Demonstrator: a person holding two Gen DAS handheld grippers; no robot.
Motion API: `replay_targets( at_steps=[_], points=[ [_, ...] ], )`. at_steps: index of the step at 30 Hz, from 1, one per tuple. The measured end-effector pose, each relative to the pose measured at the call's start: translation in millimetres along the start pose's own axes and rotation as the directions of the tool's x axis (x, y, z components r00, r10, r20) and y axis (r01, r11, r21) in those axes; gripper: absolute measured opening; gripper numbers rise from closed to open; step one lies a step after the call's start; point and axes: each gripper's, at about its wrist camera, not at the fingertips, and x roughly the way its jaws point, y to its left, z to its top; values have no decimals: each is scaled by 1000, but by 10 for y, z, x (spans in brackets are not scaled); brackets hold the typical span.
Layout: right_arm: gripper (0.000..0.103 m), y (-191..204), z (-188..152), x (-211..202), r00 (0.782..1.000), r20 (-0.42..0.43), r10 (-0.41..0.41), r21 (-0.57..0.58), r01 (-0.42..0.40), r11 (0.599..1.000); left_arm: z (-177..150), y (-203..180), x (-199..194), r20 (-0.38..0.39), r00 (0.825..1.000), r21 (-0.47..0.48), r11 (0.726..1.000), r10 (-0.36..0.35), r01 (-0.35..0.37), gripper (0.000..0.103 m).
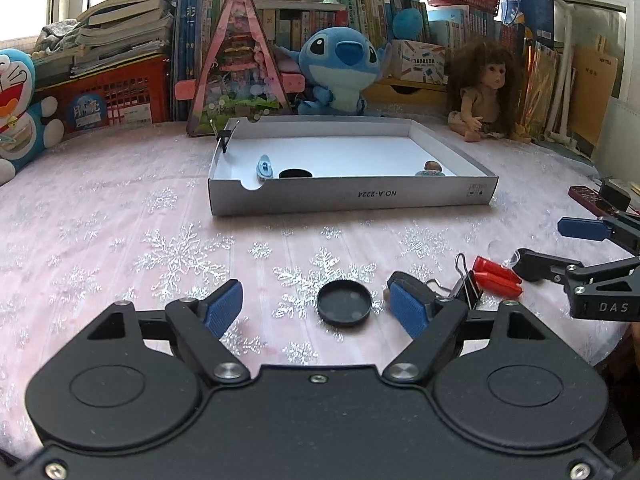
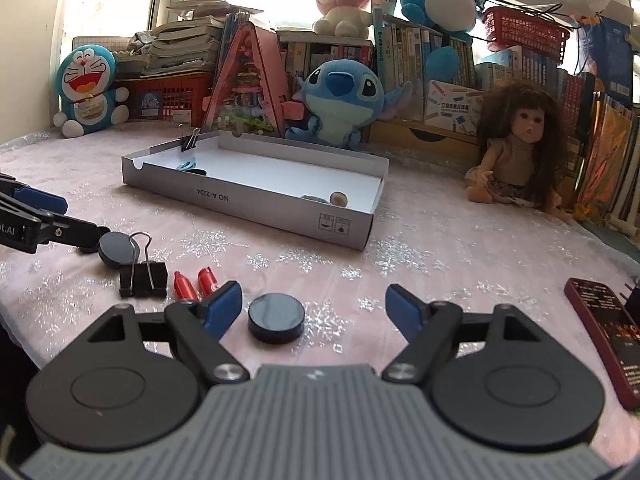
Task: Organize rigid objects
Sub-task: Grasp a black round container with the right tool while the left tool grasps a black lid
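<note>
A black round lid [image 1: 344, 303] lies on the tablecloth between the open fingers of my left gripper [image 1: 316, 308]; it also shows in the right wrist view [image 2: 116, 248]. A second black round lid [image 2: 275, 317] lies between the open fingers of my right gripper [image 2: 314, 310], nearer the left finger. A black binder clip [image 2: 143, 274] and two red pieces [image 2: 196, 282] lie between the two lids. The white cardboard tray [image 1: 352, 196] holds a blue toy [image 1: 264, 168], a black lid, a small round piece and a clip on its rim. My right gripper also shows in the left wrist view [image 1: 556, 246].
Plush toys, a doll [image 2: 516, 152], stacked books and red baskets line the back of the table. A dark red remote [image 2: 608, 328] lies at the right. The tablecloth is pink with silver snowflakes.
</note>
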Motion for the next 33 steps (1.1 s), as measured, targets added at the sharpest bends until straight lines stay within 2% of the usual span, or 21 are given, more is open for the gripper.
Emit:
replay_targets(
  at_steps=[4,10,15,25,27,28,33],
  points=[
    [87,-32,-35,-41,1000,0,8,9,-8,1000,-41,5,-17,2,1000,7,1000,-11,11,71],
    [87,8,-99,-44,1000,-15,12,-8,-12,1000,-90,-2,-5,-4,1000,14,1000,-24,24,55],
    [82,36,-104,-22,1000,-22,1,-13,-2,1000,-95,-30,18,0,1000,17,999,-31,31,47],
    [62,78,-84,23,1000,-26,6,-6,-7,1000,-80,-113,113,6,1000,25,999,-25,25,43],
    [51,92,-81,37,999,-29,14,-6,-15,1000,-81,-132,120,7,1000,28,999,-20,20,30],
    [37,103,-76,40,999,-33,17,-6,-18,1000,-80,-142,117,8,1000,29,1000,-13,13,30],
    [36,139,-26,13,999,-33,29,-23,-30,999,-25,-158,83,20,999,33,999,-30,30,30]
  ],
)
